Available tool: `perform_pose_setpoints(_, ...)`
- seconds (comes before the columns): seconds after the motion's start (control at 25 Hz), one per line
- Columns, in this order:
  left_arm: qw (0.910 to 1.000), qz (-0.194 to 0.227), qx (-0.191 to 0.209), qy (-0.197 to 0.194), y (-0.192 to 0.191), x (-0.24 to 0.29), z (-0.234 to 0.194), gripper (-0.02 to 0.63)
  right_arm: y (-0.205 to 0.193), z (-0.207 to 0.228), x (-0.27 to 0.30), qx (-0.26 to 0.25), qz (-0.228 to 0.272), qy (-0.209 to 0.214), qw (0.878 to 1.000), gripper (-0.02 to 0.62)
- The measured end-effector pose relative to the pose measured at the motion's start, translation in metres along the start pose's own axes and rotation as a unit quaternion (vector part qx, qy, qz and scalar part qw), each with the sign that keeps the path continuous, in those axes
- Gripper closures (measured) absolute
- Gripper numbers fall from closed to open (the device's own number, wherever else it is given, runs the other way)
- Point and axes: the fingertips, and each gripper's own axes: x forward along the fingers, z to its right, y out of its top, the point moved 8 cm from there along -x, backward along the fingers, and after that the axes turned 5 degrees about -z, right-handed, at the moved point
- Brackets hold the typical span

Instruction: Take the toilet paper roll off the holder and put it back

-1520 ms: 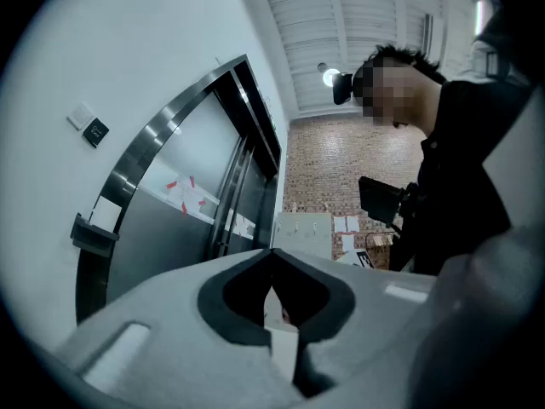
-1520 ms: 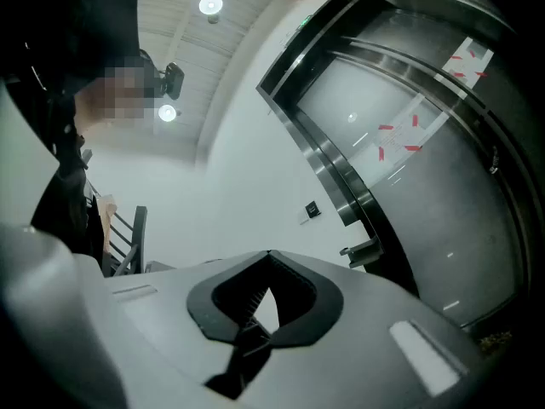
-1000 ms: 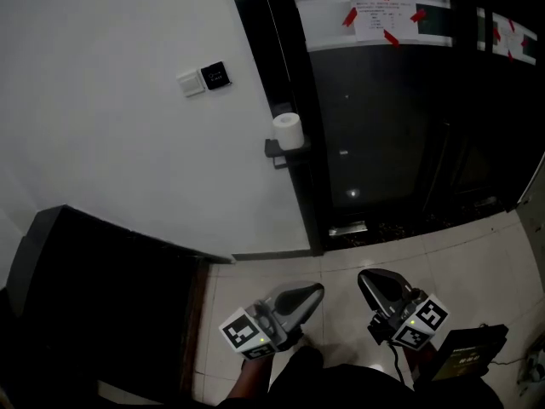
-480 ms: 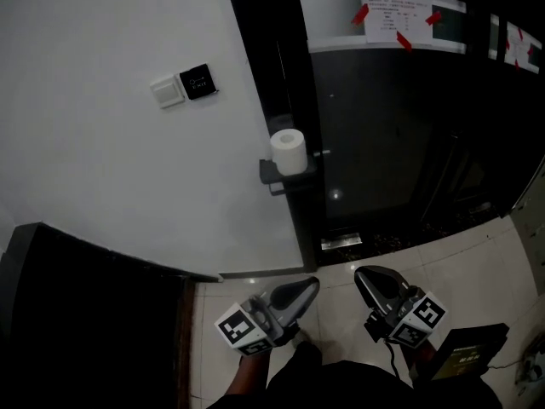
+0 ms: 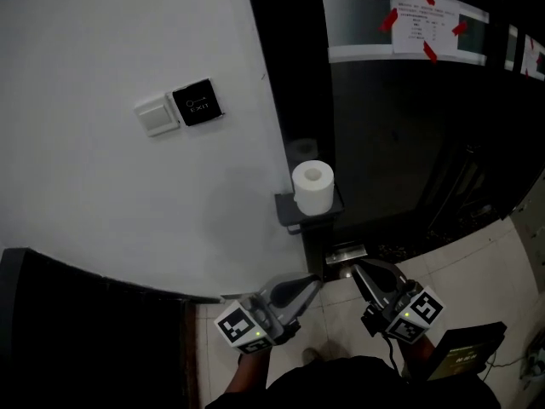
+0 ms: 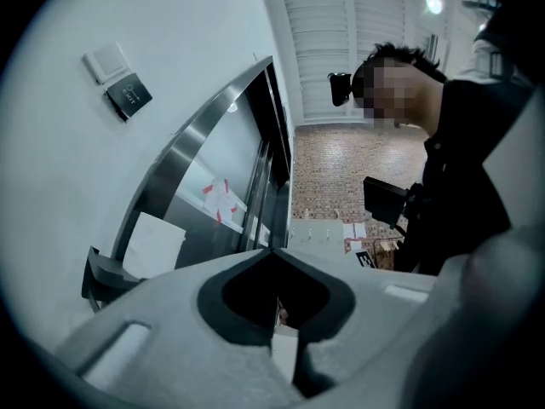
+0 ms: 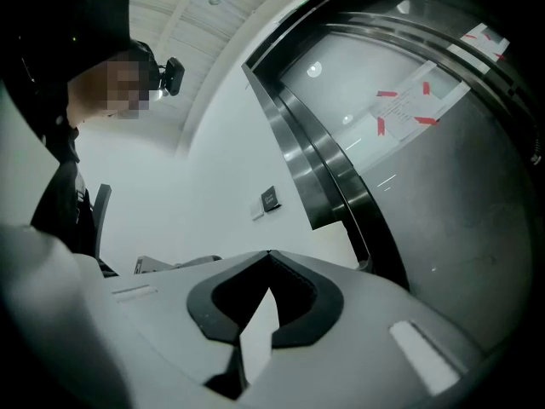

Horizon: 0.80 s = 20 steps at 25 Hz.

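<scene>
Right claw (image 5: pixel 359 269) closed, below toilet paper roll (image 5: pixel 313 186) on wall holder (image 5: pixel 287 210).

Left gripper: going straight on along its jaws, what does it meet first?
Likely the glass door beside its metal frame; depth is unclear. The left gripper, jaws together, aims right of the toilet paper roll standing on its holder.

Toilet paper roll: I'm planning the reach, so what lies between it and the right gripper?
Head view: only the dark holder under the toilet paper roll and a metal plate at the door's foot show between it and the right gripper.
</scene>
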Motion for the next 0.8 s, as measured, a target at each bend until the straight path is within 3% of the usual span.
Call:
perform_pose_setpoints(0.24,0.9997,-0.022,-0.006,0.007,-0.003,0.014,-0.037,0.604,0.003,0.026,0.03,-0.014,-0.012,-0.005,1.0,0.594)
perform_pose_setpoints(0.68,0.9993,-0.027,-0.004,0.026,0.01,0.056,-0.057,0.604,0.013,0.08,0.063,-0.012,-0.041,0.001,0.999,0.594)
perform_pose_setpoints(0.8,0.9992,-0.026,-0.004,0.029,0.011,0.059,-0.061,0.604,0.01,0.088,0.073,-0.024,-0.057,-0.013,0.998,0.552)
